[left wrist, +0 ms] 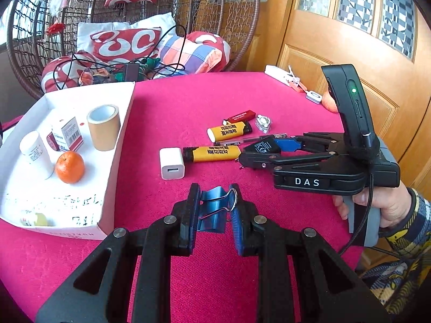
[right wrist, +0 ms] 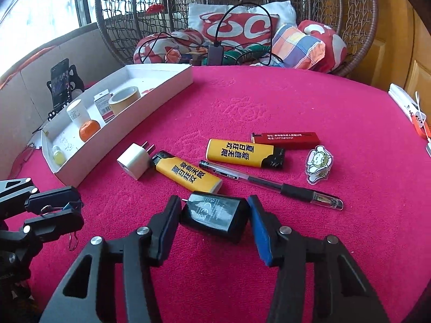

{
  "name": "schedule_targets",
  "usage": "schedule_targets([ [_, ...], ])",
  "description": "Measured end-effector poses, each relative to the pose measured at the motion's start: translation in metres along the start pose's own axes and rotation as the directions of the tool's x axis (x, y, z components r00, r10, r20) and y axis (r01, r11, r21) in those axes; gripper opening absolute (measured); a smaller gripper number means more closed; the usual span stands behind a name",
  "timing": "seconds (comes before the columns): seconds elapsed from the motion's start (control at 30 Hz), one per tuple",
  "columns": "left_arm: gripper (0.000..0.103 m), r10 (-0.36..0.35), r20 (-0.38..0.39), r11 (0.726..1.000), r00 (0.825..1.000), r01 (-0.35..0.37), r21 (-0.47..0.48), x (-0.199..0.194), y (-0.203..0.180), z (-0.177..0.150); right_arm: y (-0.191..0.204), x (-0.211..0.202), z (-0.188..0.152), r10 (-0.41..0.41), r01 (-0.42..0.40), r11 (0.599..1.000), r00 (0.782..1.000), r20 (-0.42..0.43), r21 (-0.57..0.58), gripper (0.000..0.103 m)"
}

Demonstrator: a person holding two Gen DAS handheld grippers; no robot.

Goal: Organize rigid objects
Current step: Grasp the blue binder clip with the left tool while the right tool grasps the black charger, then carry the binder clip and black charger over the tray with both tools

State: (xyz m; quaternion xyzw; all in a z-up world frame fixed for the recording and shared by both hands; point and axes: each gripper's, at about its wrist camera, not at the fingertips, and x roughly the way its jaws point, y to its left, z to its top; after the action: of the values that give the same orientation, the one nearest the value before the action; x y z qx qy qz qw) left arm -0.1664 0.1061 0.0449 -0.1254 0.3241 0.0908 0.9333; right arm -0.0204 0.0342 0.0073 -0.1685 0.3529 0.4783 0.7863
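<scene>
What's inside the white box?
In the box: an orange, a tape roll, a white bottle, a carton and a small yellow bottle. Something red hides behind the carton.

Materials and finishes around both grippers

Blue binder clip (left wrist: 214, 210) between the left gripper (left wrist: 215, 215) fingers: glossy metal, wire handles. Black charger (right wrist: 215, 219) between the right gripper (right wrist: 214, 226) fingers: semi-gloss plastic. Tablecloth (right wrist: 296, 102) beneath: rough magenta cloth. Yellow lighters (right wrist: 243, 152) ahead: glossy plastic. White box (left wrist: 118, 145) left: matt cardboard.
</scene>
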Motion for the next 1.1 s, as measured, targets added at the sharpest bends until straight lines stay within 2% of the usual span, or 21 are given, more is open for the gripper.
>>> schedule_targets([
  [0.33,0.021,0.029,0.054,0.999,0.998,-0.027,-0.036,-0.019,0.013,0.006,0.015,-0.017,0.011,0.014,-0.012,0.999,0.998,0.055,-0.036,0.051],
  [0.53,0.021,0.074,0.103,0.995,0.992,-0.067,-0.072,-0.037,0.032,0.011,0.02,-0.022,0.018,0.021,-0.017,0.999,0.997,0.07,-0.048,0.051],
  [0.83,0.021,0.181,0.16,0.973,0.97,-0.153,-0.174,-0.066,0.077,0.013,0.025,-0.03,0.034,0.062,-0.056,0.996,0.993,0.102,-0.064,0.051],
  [1.1,0.021,0.267,0.166,0.945,0.949,-0.224,-0.239,-0.078,0.112,0.016,0.048,-0.03,0.051,0.104,-0.091,0.988,0.989,0.109,-0.124,0.051],
])
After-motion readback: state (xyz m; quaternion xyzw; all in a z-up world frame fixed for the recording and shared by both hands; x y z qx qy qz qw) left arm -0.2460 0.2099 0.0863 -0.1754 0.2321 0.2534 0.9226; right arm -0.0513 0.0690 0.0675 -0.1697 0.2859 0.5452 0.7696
